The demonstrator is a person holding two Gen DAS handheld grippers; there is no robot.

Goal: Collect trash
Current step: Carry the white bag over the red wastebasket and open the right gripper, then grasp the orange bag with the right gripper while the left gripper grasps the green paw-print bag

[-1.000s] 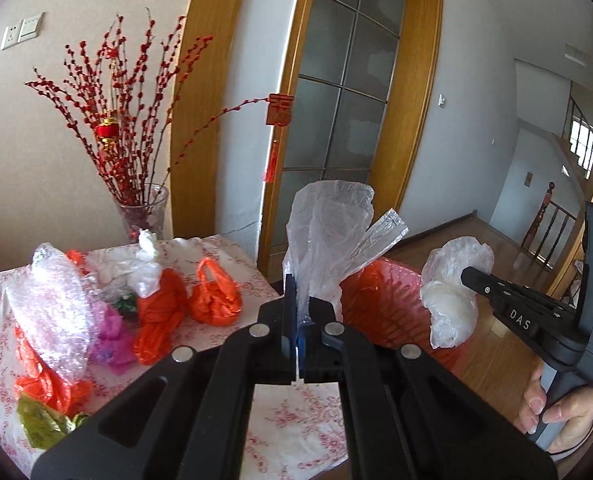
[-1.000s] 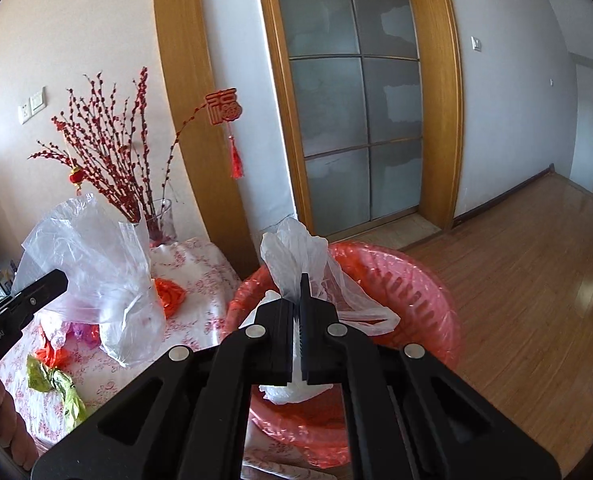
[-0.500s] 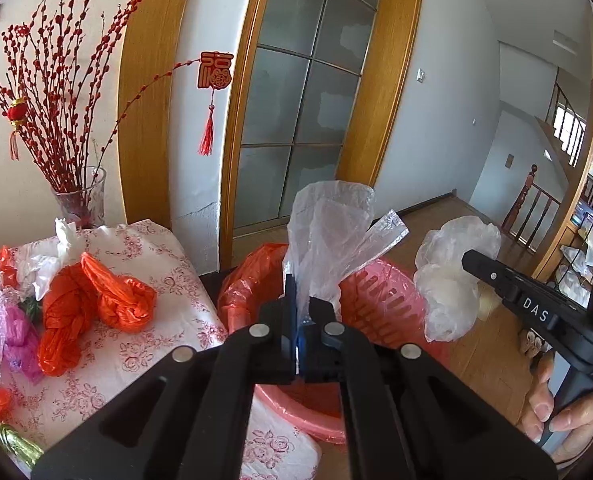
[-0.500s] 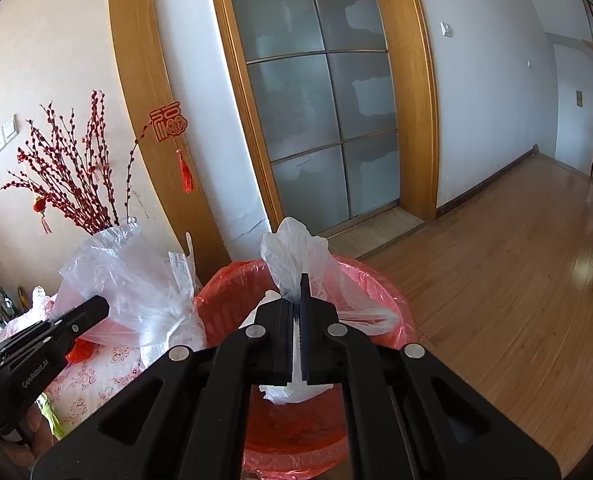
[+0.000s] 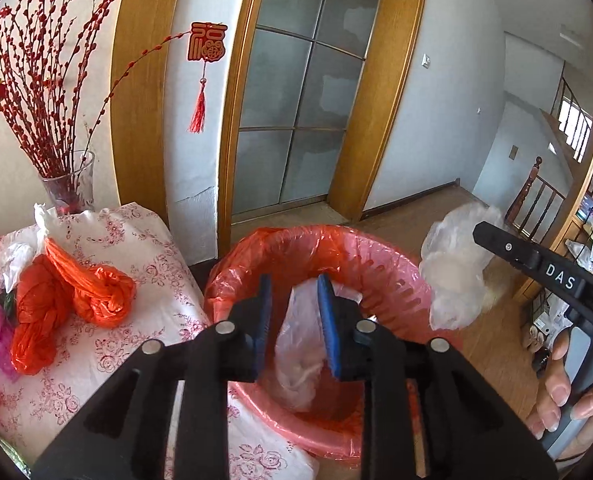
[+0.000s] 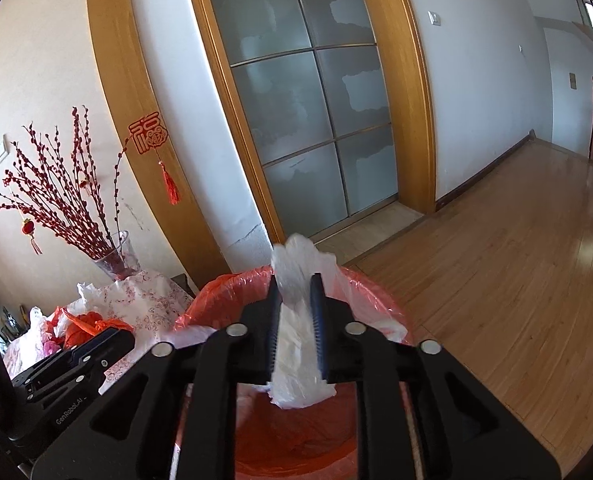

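Now both tongs (image 5: 293, 292) (image 6: 294, 290) opening, a clear bag (image 5: 296, 360) (image 6: 296, 344) loose between each pair.

Daylight fills the room, brightest at the windows (image 5: 572, 124) in the upper right of the left wrist view, and it lays a pale sheen on the wooden floor (image 6: 528, 240) at the right of the right wrist view. Both pictures bulge like a fishbowl, so the door frame (image 6: 224, 120) bows and the corners fall into black. The clear bag (image 6: 296, 272) at the centre of the right view is smeared with motion blur, while the walls stay sharp.
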